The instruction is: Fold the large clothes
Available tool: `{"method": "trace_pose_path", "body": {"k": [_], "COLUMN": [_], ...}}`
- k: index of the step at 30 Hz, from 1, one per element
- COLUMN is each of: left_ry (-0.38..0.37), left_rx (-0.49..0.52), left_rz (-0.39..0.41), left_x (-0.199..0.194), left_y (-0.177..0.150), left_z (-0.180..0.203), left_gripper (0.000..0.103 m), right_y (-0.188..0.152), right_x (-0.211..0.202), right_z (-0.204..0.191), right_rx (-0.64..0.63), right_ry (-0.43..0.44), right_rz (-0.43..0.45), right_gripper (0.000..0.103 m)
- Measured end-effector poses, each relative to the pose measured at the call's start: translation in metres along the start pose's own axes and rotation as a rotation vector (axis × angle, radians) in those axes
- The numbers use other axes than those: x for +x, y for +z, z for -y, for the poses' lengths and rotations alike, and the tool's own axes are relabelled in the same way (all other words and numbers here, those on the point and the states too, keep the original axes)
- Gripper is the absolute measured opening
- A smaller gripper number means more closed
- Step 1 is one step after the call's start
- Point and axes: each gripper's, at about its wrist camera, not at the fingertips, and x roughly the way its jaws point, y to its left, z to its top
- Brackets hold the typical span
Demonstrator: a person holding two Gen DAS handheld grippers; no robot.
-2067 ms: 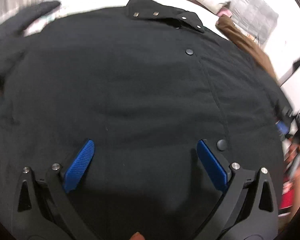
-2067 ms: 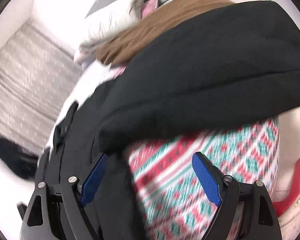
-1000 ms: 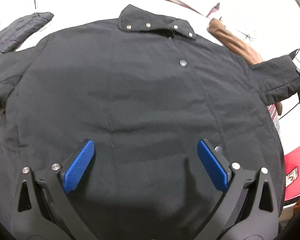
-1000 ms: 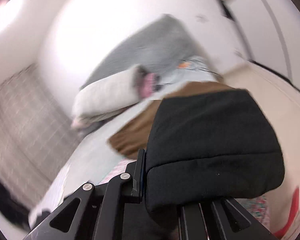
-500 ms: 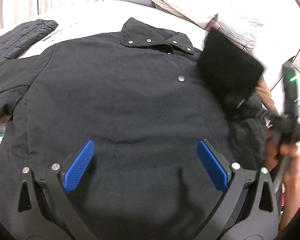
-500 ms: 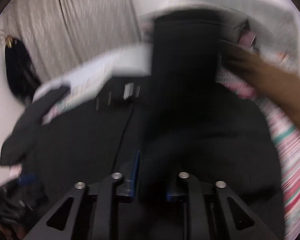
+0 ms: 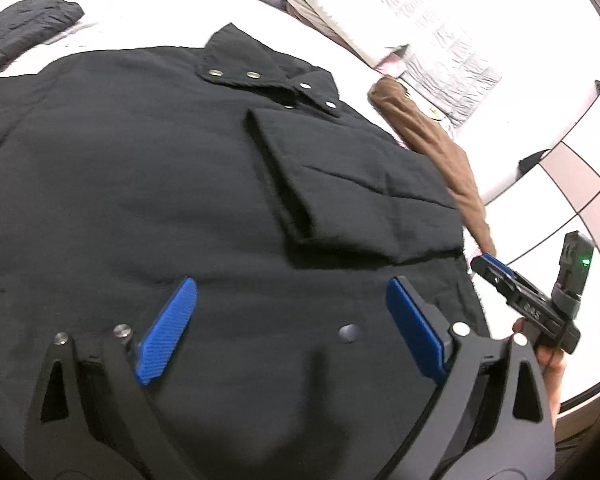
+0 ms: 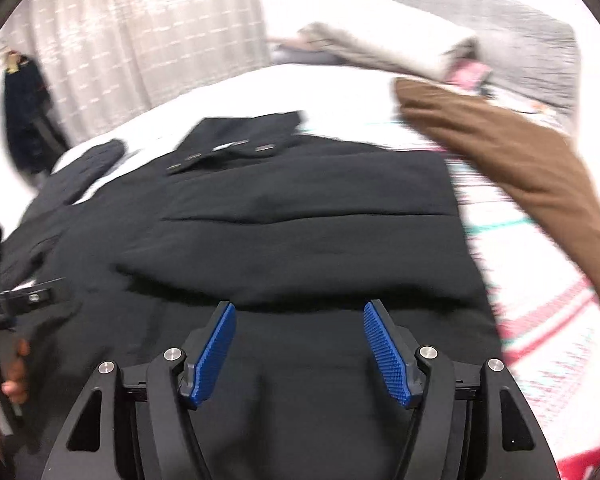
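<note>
A large black jacket (image 7: 148,168) lies flat on the bed, collar with snaps (image 7: 272,76) at the far end. Its right sleeve (image 7: 340,184) lies folded across the chest; it also shows in the right wrist view (image 8: 300,224). The left sleeve (image 7: 24,36) stretches out to the far left. My left gripper (image 7: 292,332) is open and empty above the jacket's lower front. My right gripper (image 8: 300,344) is open and empty just short of the folded sleeve, and it shows at the jacket's right edge in the left wrist view (image 7: 496,272).
A brown garment (image 8: 520,184) lies on the patterned bedspread (image 8: 540,320) to the right of the jacket. Pillows and a grey quilt (image 8: 500,40) are stacked at the head of the bed. A curtain (image 8: 140,40) hangs behind.
My right gripper carried the right sleeve over the jacket's chest, opened and let it go, then drew back. My left gripper stayed open over the lower front.
</note>
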Motion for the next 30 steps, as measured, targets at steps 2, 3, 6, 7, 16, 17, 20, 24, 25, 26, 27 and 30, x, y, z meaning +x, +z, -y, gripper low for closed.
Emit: {"method": "trace_pose_path", "body": {"k": [2, 3, 6, 7, 16, 17, 20, 24, 25, 26, 27, 30], "left_ry": [-0.024, -0.034, -0.010, 0.025, 0.322, 0.305, 0.269, 0.168, 0.154, 0.147, 0.154, 0.159], "left_rx": [-0.003, -0.005, -0.033, -0.037, -0.013, -0.029, 0.003, 0.109, 0.122, 0.124, 0.120, 0.081], "left_rz": [-0.038, -0.062, -0.095, -0.080, 0.030, 0.049, 0.174, 0.250, 0.234, 0.205, 0.175, 0.072], "left_x": [0.015, 0.026, 0.057, 0.063, 0.061, 0.056, 0.030, 0.027, 0.034, 0.044, 0.053, 0.087], "left_y": [0.009, 0.015, 0.031, 0.036, 0.041, 0.040, 0.041, 0.044, 0.044, 0.042, 0.043, 0.036], "left_z": [0.009, 0.013, 0.020, 0.022, 0.008, 0.007, 0.020, 0.043, 0.044, 0.041, 0.037, 0.015], "left_gripper": [0.092, 0.088, 0.053, 0.035, 0.027, 0.027, 0.028, 0.047, 0.049, 0.049, 0.049, 0.048], "right_y": [0.002, 0.003, -0.003, -0.007, -0.007, -0.006, -0.004, 0.002, 0.003, 0.002, 0.000, -0.010], "right_x": [-0.007, -0.008, 0.001, 0.007, 0.016, 0.018, 0.015, 0.012, 0.016, 0.020, 0.026, 0.054], "right_z": [0.032, 0.050, 0.088, 0.097, 0.102, 0.099, 0.095, 0.088, 0.086, 0.084, 0.085, 0.095], "right_rx": [0.103, 0.182, 0.355, 0.393, 0.405, 0.404, 0.403, 0.373, 0.362, 0.350, 0.343, 0.366], "right_ry": [-0.031, -0.022, 0.041, 0.062, 0.014, 0.001, -0.011, 0.003, 0.001, -0.008, -0.016, -0.074], "right_rz": [0.034, 0.049, 0.048, 0.041, 0.081, 0.082, 0.109, 0.146, 0.138, 0.127, 0.113, 0.006], "right_gripper": [0.067, 0.067, 0.065, 0.063, 0.045, 0.045, 0.045, 0.045, 0.045, 0.045, 0.045, 0.041]}}
